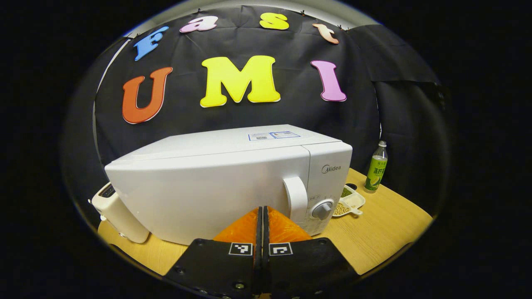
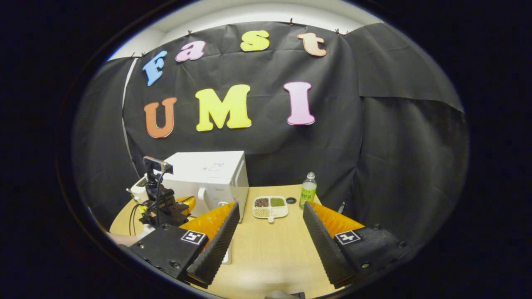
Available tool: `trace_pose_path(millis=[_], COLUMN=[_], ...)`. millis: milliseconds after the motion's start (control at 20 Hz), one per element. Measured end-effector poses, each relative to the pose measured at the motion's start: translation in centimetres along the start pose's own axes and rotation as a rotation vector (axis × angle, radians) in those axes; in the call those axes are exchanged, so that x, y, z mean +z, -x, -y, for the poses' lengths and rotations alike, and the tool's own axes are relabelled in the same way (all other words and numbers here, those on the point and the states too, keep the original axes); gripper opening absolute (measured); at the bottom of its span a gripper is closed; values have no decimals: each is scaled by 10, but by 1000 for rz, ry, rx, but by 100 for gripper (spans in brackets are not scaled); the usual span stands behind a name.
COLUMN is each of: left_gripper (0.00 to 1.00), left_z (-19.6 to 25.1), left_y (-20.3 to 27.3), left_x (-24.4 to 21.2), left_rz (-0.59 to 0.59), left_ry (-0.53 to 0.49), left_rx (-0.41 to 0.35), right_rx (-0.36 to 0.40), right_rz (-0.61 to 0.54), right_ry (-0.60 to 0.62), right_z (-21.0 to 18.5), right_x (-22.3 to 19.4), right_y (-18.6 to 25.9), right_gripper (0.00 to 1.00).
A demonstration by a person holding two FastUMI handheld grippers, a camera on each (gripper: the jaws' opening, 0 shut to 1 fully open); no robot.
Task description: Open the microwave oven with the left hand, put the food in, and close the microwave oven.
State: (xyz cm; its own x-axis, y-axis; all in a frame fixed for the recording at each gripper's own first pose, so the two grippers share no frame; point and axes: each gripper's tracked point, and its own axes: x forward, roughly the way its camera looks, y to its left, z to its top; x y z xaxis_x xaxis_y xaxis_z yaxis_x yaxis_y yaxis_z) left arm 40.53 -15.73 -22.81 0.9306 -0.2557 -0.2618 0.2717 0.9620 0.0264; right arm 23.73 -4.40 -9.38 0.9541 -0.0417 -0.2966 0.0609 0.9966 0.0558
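Note:
The white microwave (image 1: 216, 187) stands on the wooden table with its door closed; its handle (image 1: 296, 195) and dial (image 1: 322, 209) are at the right of its front. My left gripper (image 1: 262, 211) is shut with nothing between its fingers, its tips just short of the door, left of the handle. A divided white tray of beans and grains (image 2: 270, 207) lies on the table right of the microwave (image 2: 208, 174). My right gripper (image 2: 271, 207) is open and empty, held back from the tray. In the right gripper view the left gripper (image 2: 189, 202) sits in front of the microwave.
A green-labelled bottle (image 1: 376, 168) stands behind the tray (image 1: 349, 201), with a small black ring (image 2: 291, 200) beside it. A small white appliance (image 1: 118, 214) is left of the microwave. A flat white item (image 2: 226, 254) lies under my right gripper's left finger.

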Motion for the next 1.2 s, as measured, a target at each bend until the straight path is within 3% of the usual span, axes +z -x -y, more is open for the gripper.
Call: trace_pose_path(millis=[50, 200, 500, 750, 1200], left_gripper=[0, 96, 96, 96, 97], left_z=[-3, -3, 1, -13, -90], left_y=[15, 36, 92, 146, 244], left_x=[1, 6, 38, 61, 96], left_rz=[-3, 0, 36, 80, 157], left_ry=[3, 3, -10, 1, 46], left_rx=[10, -11, -69, -74, 48], right_rx=[0, -13, -61, -59, -9], right_rz=[11, 34, 95, 132, 189], right_ry=[-1, -13, -21, -39, -1], right_z=[0, 1, 7, -1, -45], right_x=[2, 6, 16, 21, 37], right_y=[1, 3, 13, 31, 46], right_gripper=[98, 98, 98, 98, 98])
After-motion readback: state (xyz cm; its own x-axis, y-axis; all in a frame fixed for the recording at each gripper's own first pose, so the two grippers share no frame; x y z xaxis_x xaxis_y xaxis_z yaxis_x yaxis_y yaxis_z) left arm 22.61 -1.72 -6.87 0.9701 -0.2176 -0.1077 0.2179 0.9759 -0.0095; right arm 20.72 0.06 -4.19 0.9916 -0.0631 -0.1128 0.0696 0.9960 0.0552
